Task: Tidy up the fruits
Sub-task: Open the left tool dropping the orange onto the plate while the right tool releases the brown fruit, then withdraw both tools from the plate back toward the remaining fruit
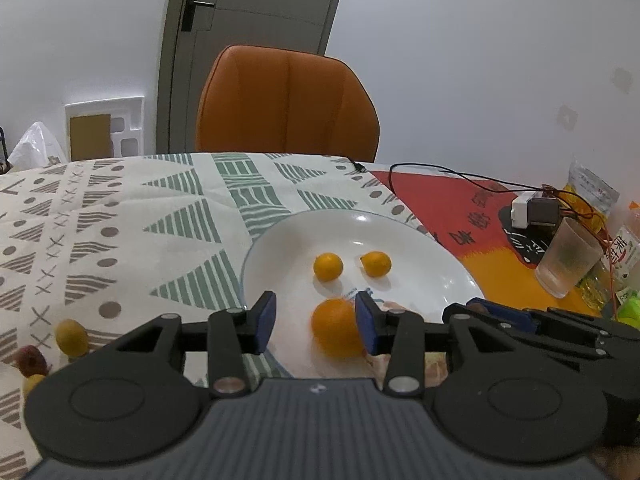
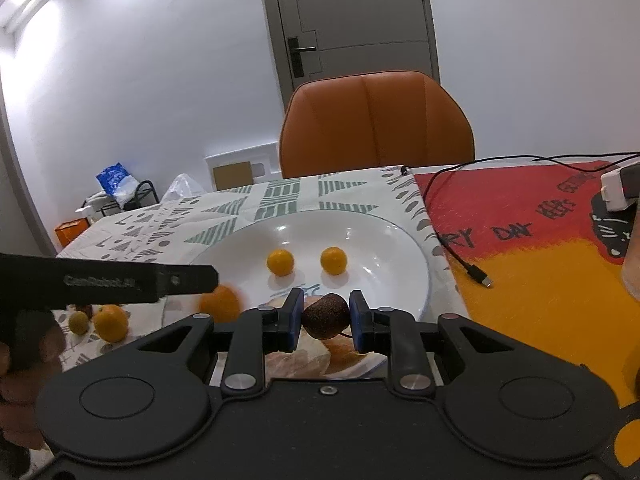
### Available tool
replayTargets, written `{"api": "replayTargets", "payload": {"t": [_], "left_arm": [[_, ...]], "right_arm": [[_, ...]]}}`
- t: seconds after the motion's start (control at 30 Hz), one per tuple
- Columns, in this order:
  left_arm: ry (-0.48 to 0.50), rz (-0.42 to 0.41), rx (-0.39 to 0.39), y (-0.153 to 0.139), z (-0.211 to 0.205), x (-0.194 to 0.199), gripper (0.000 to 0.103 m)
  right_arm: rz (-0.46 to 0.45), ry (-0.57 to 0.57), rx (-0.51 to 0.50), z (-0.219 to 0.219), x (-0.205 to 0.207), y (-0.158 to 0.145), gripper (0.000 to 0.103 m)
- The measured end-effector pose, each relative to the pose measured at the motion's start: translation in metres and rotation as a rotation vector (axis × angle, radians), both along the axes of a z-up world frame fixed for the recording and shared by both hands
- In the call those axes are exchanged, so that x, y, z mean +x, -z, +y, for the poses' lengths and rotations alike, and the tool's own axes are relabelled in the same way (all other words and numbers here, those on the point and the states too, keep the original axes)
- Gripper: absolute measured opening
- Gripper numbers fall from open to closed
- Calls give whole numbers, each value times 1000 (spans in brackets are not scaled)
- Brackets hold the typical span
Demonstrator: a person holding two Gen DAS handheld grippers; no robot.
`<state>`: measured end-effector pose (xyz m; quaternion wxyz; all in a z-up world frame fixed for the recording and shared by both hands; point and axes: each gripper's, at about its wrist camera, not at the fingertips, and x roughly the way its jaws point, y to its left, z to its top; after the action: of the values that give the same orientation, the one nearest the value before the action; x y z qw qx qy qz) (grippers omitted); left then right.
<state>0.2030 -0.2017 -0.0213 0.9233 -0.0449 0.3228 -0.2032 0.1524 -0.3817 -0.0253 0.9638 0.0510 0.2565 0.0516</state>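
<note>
A white plate point(image 1: 280, 248) point(image 2: 380, 240) holds two small oranges point(image 1: 328, 266) point(image 2: 280, 262). A larger orange point(image 1: 336, 328) lies blurred at the plate's near rim between the fingers of my left gripper point(image 1: 316, 320). It touches the right pad, and a gap shows at the left pad, so the gripper is open. From the right wrist view, that orange point(image 2: 220, 302) sits under the left gripper's finger point(image 2: 160, 280). My right gripper point(image 2: 325, 320) is shut on a dark brown round fruit point(image 2: 326, 316) above the plate's near edge.
Left of the plate, an orange point(image 2: 111, 322), a small green fruit point(image 2: 79, 322) and a reddish fruit point(image 1: 30, 360) lie on the patterned cloth. To the right are a frosted cup point(image 1: 568, 256), a white charger point(image 1: 532, 212), a black cable point(image 2: 460, 256) and snack packets. An orange chair point(image 1: 288, 100) stands behind the table.
</note>
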Motion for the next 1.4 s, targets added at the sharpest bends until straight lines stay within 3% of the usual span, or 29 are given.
{"api": "replayTargets", "payload": {"t": [0.63,0.73,0.8,1.0,1.4], "left_arm": [[-53,-6,11,-6,25,-12,43],[-64,-8,9,-7,30,-15,43],[-70,-7,6,-8,33,-16,43],[-84,-7,-2,-8,41,-24,43],[-119,-34,-18,-13,62,-46,43]], "right_arm": [[-9,-9,-17,6,1,-1,26],[-22,10,-23,6,-3,-3,40],[-30,21,-29,5,-7,-4,68],[-55,43,-79,10,-19,-7,101],[-64,-13,-161,24,-45,-2,103]]}}
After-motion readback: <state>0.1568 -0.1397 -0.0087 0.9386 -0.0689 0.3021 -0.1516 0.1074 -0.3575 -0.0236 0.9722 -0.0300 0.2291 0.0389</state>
